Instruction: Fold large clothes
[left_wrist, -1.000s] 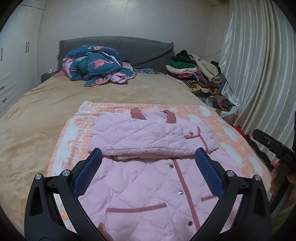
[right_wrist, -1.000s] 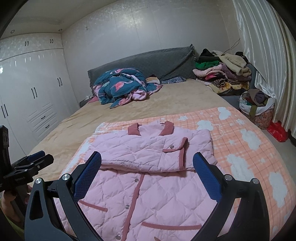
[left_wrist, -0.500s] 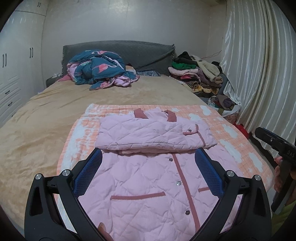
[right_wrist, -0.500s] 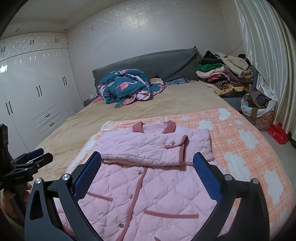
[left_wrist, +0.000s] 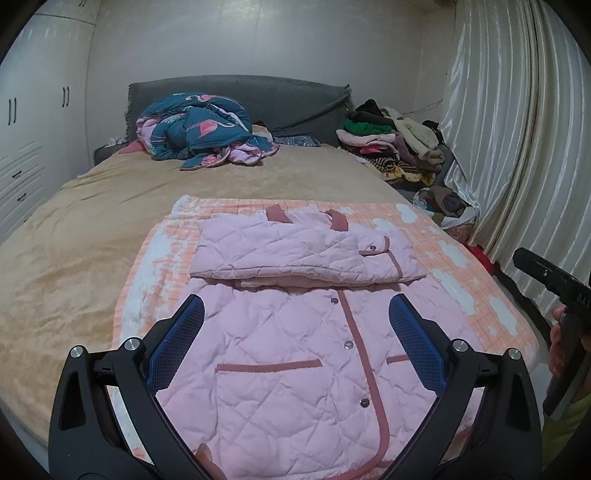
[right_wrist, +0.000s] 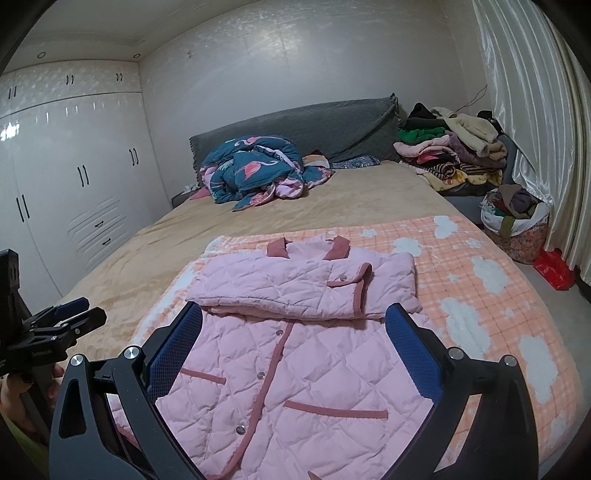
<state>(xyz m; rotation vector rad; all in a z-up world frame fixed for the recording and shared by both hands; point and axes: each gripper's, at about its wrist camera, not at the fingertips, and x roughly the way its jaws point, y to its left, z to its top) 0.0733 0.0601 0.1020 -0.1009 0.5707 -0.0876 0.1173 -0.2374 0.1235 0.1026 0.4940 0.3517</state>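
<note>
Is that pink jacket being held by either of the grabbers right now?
No, the pink jacket lies flat on the blanket, both grippers open above it.

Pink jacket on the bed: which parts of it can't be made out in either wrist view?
- pink jacket hem: both views, cut off by the bottom edge and each gripper's frame.
- Chest and placket top: both views, covered by the folded sleeves.
- Near left corner: left wrist view, behind the left gripper.

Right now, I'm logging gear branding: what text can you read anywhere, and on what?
"DAS", seemingly, cut off at frame edge: black right gripper.
White print on black left gripper: too small to read.
Pink quilted jacket, orange cloud-print blanket: none.
</note>
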